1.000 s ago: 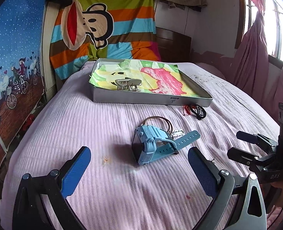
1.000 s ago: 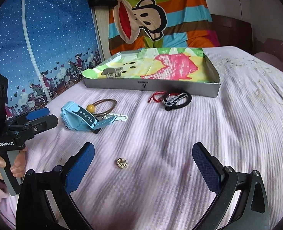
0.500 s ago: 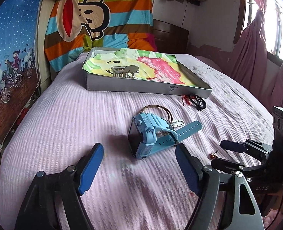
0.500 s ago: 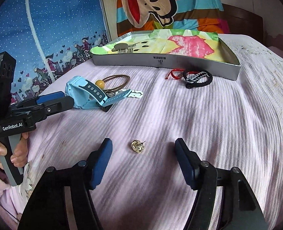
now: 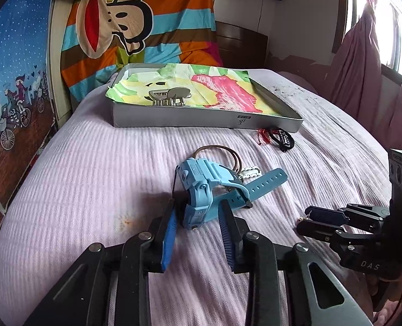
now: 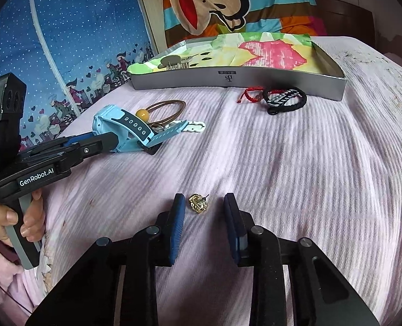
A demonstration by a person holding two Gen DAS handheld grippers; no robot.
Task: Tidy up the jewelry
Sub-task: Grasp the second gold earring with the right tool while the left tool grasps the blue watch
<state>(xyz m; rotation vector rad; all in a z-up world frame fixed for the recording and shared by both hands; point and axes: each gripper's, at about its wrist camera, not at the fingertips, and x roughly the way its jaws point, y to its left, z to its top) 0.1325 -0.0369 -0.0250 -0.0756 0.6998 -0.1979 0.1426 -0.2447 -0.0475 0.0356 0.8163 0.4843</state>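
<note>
A light blue watch lies on the pink bedspread. My left gripper is open, its jaws narrowed on either side of the watch's near end, with a slim gap at the left pad. In the right wrist view the same gripper reaches the watch from the left. A small gold earring sits between the fingers of my right gripper, which is open with space on both sides. A grey tray lined with colourful paper holds a grey claw clip.
A brown hair tie with a yellow bead and a white clip lie behind the watch. A red cord bracelet and a black bracelet rest against the tray's front wall. A hand holds the left gripper's handle.
Both grippers moved forward and down and narrowed their jaws. The left now straddles the watch and the right straddles the earring. Neither item has moved.
</note>
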